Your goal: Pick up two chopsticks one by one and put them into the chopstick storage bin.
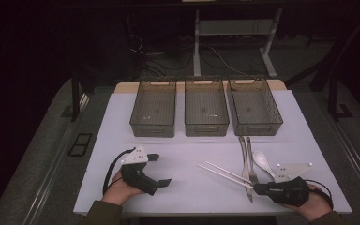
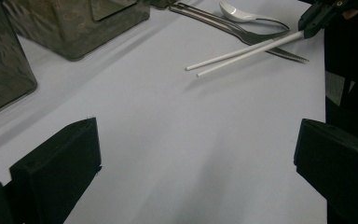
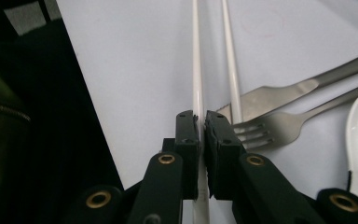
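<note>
We see white chopsticks [image 1: 225,174], a white spoon [image 1: 264,162], a silver fork [image 1: 252,161] and knife [image 1: 244,164], smoky translucent bins [image 1: 206,114], and a pale grey-white table [image 1: 178,187].

Worktop [image 1: 122,154]: white sheet over a wooden top, wood edge visible along the far side. Three clear smoked plastic bins in a row at the far end, just beside each other: left bin [image 1: 153,108], middle bin [image 1: 206,108], right bin [image 1: 254,107]. Near-right area: knife [image 1: 244,161] and fork [image 1: 251,161] lying side by side, white spoon [image 1: 264,161] just right of them. Two white chopsticks [image 1: 225,174] angle across the knife and fork tips. Left half is bare sheet.
</note>
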Tool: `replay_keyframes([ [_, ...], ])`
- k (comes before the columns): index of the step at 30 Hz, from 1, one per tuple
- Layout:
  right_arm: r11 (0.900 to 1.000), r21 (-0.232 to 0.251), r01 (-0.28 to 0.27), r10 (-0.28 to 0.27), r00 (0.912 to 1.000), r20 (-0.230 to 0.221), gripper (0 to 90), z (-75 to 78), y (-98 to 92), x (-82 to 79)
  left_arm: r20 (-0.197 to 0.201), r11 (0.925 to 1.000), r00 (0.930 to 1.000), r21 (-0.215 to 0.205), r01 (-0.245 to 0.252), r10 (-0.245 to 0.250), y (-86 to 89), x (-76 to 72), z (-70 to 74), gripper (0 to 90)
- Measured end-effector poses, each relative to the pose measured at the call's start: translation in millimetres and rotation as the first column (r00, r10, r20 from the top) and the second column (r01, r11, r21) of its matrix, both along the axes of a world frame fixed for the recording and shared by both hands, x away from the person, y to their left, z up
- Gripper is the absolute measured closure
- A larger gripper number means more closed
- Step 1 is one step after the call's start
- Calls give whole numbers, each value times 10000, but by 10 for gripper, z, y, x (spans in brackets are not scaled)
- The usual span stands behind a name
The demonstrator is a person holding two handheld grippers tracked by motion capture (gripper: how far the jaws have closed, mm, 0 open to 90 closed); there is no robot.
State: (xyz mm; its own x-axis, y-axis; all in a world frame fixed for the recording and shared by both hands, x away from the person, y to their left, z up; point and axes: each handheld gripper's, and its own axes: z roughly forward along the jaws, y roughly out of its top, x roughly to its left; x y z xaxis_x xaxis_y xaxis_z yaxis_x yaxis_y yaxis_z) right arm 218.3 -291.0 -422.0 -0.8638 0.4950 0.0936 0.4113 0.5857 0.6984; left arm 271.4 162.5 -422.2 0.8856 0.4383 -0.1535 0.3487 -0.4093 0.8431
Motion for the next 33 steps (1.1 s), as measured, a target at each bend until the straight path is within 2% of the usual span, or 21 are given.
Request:
replay_keyframes([
  [5, 9993, 291, 222, -222, 9998, 16, 841, 89, 38, 94, -5, 10000, 10000, -23, -60, 60, 5, 2, -3, 0],
  [13, 9971, 409, 640, -646, 9978, 136, 841, 165, 66, 249, 31, 9999, 9999, -67, -103, 103, 19, 14, -6, 0],
  [18, 9933, 727, 895, -913, 9956, 219, 841, 241, 52, 353, 55, 9999, 9999, -79, -99, 100, 18, 11, -3, 0],
  [23, 9917, 720, 1064, -1089, 9935, 319, 841, 321, 95, 474, 84, 9999, 9999, -76, -95, 96, 9, 10, -2, 0],
  [28, 9892, 776, 1247, -1282, 9909, 419, 840, 393, 187, 607, 95, 9999, 9999, -115, -121, 122, 8, 10, -4, 0],
  [33, 9888, 702, 1319, -1354, 9896, 479, 840, 464, 368, 762, 136, 9999, 9998, -89, -114, 115, 13, 12, -1, 0],
])
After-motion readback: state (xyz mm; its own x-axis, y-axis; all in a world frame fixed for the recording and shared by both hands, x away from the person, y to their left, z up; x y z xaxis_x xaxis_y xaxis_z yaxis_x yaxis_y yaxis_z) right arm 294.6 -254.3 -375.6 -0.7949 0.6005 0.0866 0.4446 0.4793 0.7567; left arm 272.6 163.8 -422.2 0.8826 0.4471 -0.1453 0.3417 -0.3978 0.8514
